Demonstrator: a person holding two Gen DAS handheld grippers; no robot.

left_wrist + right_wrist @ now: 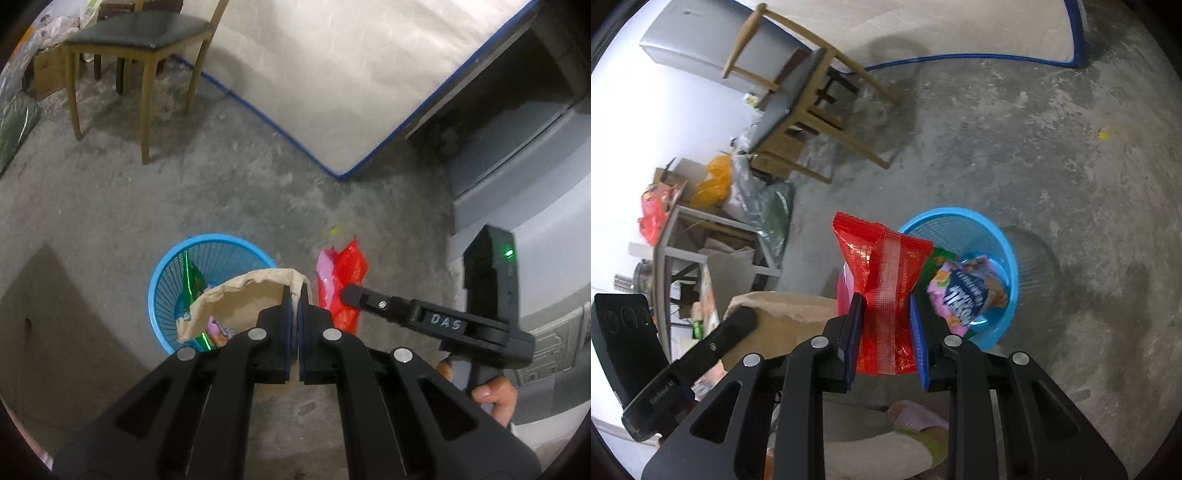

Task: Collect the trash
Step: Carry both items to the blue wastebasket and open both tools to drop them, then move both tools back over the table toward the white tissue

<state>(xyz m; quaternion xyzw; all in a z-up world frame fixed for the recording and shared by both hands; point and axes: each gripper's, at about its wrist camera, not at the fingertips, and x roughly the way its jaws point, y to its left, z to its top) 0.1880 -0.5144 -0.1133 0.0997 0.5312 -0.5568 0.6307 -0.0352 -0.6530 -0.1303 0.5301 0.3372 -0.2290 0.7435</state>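
My left gripper (294, 295) is shut on the rim of a crumpled brown paper bag (236, 302), which hangs over a blue plastic basket (207, 242). The basket holds a green wrapper (194, 280) and other packets. My right gripper (886, 314) is shut on a red snack wrapper (882, 258), held just left of the blue basket (960, 214). A pink and blue snack packet (967, 291) lies in that basket. The red wrapper (343, 280) also shows right of the bag in the left wrist view. The brown bag (786, 317) appears at the lower left of the right wrist view.
A wooden chair (140, 37) stands on the concrete floor beyond the basket, beside a blue-edged mattress (332, 74). A grey cabinet (517, 166) is at the right. Boxes and bags (701, 206) pile up near a low frame. A person's slippered foot (916, 413) is below my right gripper.
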